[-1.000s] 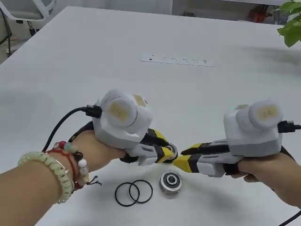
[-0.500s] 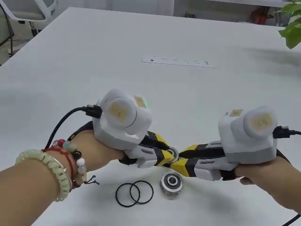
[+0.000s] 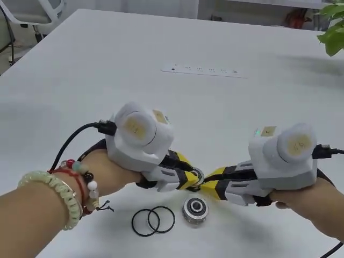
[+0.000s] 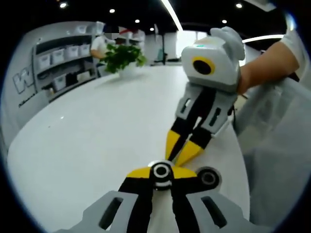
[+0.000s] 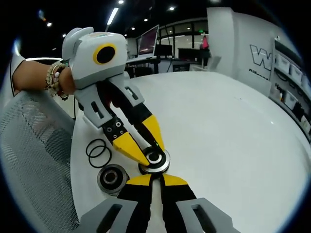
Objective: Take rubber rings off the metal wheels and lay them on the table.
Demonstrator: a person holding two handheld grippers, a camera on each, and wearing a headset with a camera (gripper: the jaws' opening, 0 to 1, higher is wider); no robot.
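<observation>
My left gripper (image 3: 191, 178) is shut on a small metal wheel (image 3: 197, 173), held just above the white table (image 3: 107, 70). In the left gripper view the wheel (image 4: 161, 170) sits between the yellow tips. My right gripper (image 3: 207, 181) comes in from the right. Its jaws are closed at the wheel's near rim (image 5: 156, 159), on the black rubber ring there. A second metal wheel (image 3: 195, 208) lies on the table below the grippers. Two loose black rubber rings (image 3: 153, 220) lie overlapping to its left.
A white power strip (image 3: 204, 70) lies flat at the table's far middle. Green plant leaves (image 3: 334, 29) hang in at the far right. A chair (image 3: 29, 13) stands beyond the far left corner. A black cable (image 3: 72, 141) trails from the left gripper.
My right gripper has moved left to the held wheel and its jaws have closed at the rim. The left gripper, the lying wheel and the rings have stayed put.
</observation>
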